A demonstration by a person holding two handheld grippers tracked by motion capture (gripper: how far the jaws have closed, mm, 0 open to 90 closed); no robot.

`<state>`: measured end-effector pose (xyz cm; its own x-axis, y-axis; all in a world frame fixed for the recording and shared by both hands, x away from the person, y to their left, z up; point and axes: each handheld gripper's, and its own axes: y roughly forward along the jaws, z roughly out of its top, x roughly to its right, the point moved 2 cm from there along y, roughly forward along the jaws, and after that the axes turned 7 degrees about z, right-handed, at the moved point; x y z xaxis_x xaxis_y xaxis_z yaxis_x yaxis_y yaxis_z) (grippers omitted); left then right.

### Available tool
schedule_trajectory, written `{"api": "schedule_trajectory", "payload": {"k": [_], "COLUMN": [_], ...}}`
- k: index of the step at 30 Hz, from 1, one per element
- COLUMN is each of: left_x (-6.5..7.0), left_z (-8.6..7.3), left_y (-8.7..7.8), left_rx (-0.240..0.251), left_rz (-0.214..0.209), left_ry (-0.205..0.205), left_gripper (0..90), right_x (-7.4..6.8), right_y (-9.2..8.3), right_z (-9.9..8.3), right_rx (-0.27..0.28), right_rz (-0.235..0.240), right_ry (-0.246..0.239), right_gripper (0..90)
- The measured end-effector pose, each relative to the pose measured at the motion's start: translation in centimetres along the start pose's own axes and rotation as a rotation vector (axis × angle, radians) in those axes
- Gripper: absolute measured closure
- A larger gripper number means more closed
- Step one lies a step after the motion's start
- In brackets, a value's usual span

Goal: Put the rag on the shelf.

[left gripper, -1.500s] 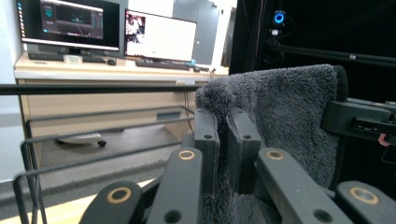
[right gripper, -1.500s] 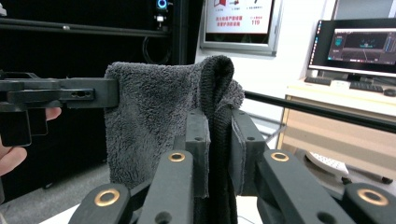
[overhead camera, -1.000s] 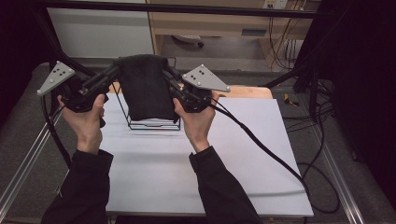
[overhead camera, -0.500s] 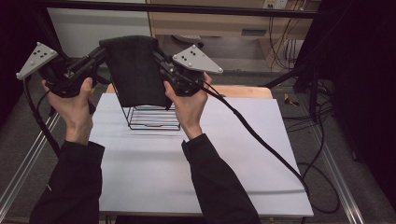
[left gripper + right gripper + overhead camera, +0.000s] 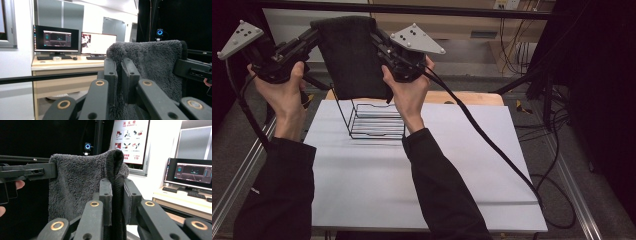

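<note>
While both grippers stay up in the air, the towel [image 5: 352, 57] hangs stretched between them, above the wire rack [image 5: 374, 120] near the table's [image 5: 412, 195] far edge. Left gripper [image 5: 314, 36] pinches the towel's upper left corner, right gripper [image 5: 374, 37] clamps the upper right, jaws narrow on the cloth. It's dark grey, fluffy, folded thick along one edge.
</note>
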<state>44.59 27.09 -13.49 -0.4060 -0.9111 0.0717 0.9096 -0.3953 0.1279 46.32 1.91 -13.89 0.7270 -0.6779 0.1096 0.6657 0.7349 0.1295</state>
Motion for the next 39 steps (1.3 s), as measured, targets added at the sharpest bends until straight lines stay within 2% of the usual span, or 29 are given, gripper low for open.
{"api": "schedule_trajectory", "payload": {"k": [2,6,10,14,21,25,30,39], "left_x": [-0.2,-0.8,-1.2,-1.6,-2.3,-2.6,-2.6,-3.4], "left_z": [0.3,0.9,1.2,1.4,1.8,1.6,0.9,-1.1], "left_y": [0.4,1.1,1.8,2.3,3.7,4.6,5.5,6.0], "left_rx": [-0.001,0.012,0.015,0.009,0.006,0.000,-0.020,-0.050], "left_rz": [0.003,0.001,0.001,0.007,0.029,0.029,0.054,0.043], "left_ry": [0.005,-0.024,-0.034,-0.020,-0.017,-0.014,0.028,0.021], "left_gripper": [83.2,83.2,83.2,83.2,83.2,83.2,83.2,83.2], "right_x": [0.2,0.7,1.2,1.9,2.8,3.5,4.1,4.5], "right_y": [0.4,1.1,1.9,2.5,3.9,4.5,5.1,5.6], "right_z": [0.2,0.8,1.3,1.4,1.4,1.3,0.7,-1.3], "right_rx": [0.001,0.013,0.008,0.012,0.008,-0.003,-0.022,-0.068], "right_rz": [-0.005,-0.008,-0.012,-0.015,-0.013,-0.021,-0.033,-0.026], "right_ry": [0.000,-0.002,-0.002,0.014,-0.005,-0.013,-0.019,-0.016], "right_gripper": [79.8,79.8,79.8,79.8,79.8,79.8,79.8,79.7]}}
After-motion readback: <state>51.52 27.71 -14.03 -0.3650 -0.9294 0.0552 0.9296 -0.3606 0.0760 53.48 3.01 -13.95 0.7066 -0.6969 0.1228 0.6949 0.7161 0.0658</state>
